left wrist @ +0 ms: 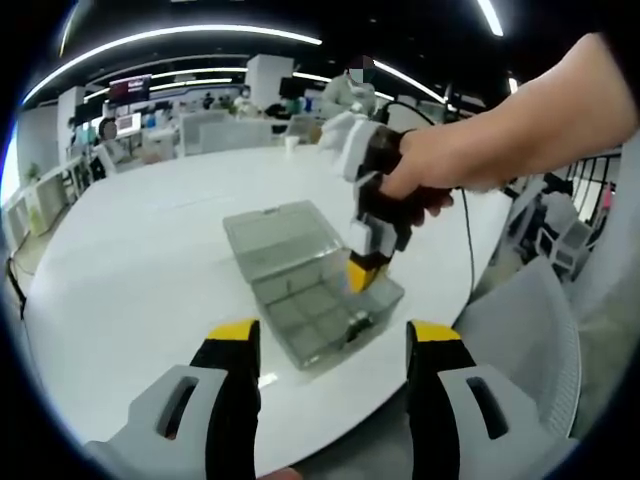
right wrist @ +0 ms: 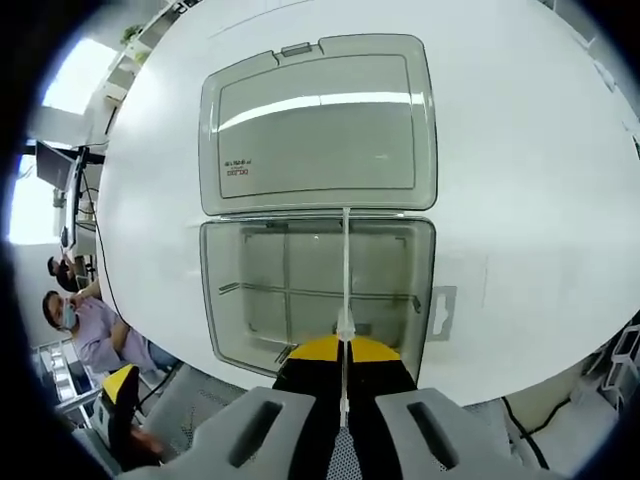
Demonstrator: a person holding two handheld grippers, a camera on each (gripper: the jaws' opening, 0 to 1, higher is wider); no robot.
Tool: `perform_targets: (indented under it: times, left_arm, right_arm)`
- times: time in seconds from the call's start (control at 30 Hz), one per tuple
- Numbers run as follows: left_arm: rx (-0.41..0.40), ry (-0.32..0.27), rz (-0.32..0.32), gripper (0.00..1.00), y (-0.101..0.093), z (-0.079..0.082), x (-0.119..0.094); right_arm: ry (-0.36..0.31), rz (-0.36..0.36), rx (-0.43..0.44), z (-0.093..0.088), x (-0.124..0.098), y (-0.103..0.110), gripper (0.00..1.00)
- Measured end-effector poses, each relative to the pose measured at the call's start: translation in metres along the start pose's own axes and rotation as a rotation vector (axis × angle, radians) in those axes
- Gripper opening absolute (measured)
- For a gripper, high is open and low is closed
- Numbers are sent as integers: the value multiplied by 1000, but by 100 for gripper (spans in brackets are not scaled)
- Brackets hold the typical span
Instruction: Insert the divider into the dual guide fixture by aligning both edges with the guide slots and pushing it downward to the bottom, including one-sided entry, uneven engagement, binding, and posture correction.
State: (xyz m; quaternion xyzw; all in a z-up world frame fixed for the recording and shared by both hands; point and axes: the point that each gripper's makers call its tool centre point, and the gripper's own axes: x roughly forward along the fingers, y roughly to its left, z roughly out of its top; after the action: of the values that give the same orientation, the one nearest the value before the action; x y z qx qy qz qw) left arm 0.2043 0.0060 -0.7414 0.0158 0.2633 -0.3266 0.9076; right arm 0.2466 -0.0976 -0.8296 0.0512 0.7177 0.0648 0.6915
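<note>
Our right tongs (right wrist: 343,372) pinch the thin, light, bendy divider (right wrist: 346,275) by its near edge over the open box (right wrist: 425,300) on the worktop (right wrist: 520,160), while our left tongs (left wrist: 333,345) stand apart.

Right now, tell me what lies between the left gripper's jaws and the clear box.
Bare white table, seen in the left gripper view: the left gripper sits short of the clear box.

The open box (right wrist: 318,290) lies on the table (right wrist: 520,150), its lid (right wrist: 318,125) behind.
</note>
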Motion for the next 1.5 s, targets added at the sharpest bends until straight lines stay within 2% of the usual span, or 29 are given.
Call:
perform_targets:
  times: [0.4, 0.57, 0.87, 1.1, 1.5]
  left_arm:
    - [0, 3, -4, 57, 0, -1, 0]
    - [-1, 4, -5, 57, 0, -1, 0]
    - [-1, 7, -7, 57, 0, -1, 1]
    - [-4, 6, -7, 57, 0, -2, 1]
    - [-1, 9, -9, 57, 0, -2, 2]
  right_arm:
    - [11, -6, 8, -5, -3, 2, 0]
    - [17, -18, 14, 1, 0, -1, 0]
    - [22, -18, 20, -6, -4, 1, 0]
    - [21, -21, 22, 1, 3, 0, 0]
    - [0, -28, 18, 1, 8, 2, 0]
